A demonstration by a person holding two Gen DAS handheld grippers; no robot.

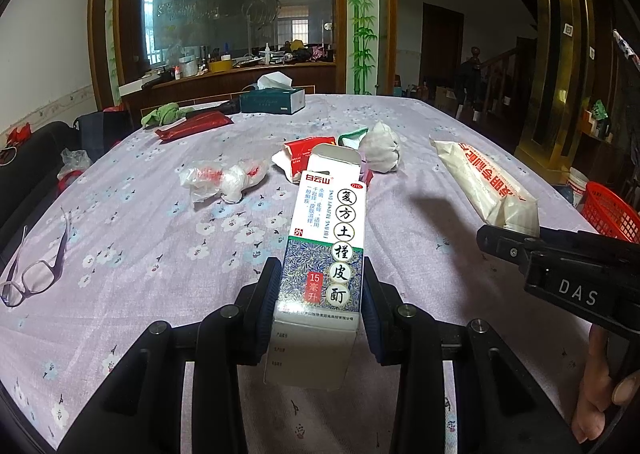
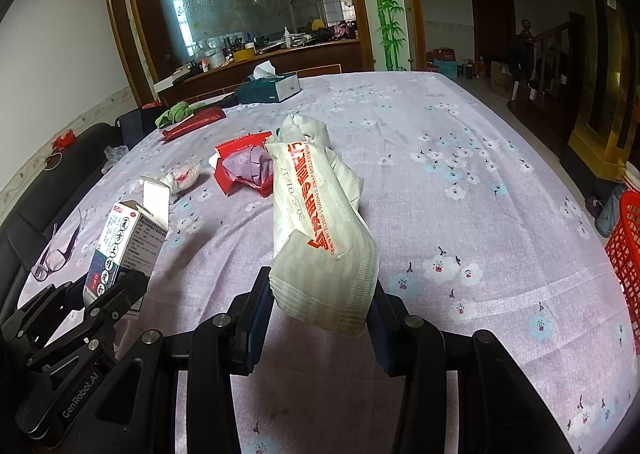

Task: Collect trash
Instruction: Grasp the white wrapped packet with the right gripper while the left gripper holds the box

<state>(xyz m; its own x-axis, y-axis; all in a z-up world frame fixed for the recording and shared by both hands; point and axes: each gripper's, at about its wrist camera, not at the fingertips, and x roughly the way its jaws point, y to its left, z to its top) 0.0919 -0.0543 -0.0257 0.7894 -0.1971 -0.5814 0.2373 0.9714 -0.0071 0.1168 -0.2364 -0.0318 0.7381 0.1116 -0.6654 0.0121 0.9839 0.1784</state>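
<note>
Lilac flowered cloth covers the table [image 2: 460, 158], and its right half lies bare out to the far and right edges, where a red basket [image 2: 626, 254] stands just past the corner. Your left gripper [image 1: 320, 302] has its pads clamped on the lower end of a medicine carton [image 1: 326, 250], top flap open, lifted above the cloth near the front edge. Your right gripper [image 2: 320, 306] is closed on the near end of a long white wrapper [image 2: 316, 222] with red lettering, also held off the cloth.

Remaining litter sits mid-table: a red packet [image 2: 240, 166], a crumpled plastic bag [image 1: 224, 178] and a grey wad [image 1: 384, 146]. Spectacles [image 1: 36, 274] lie near the left edge; a tissue box [image 1: 274, 100] is at the far end.

Only the left wrist view shows your hand [image 1: 600, 382] on the right tool, marked "DAS". Only the right wrist view shows "GenRobot.AI" on the left tool. On the carton you can read "OTC" and "15".
</note>
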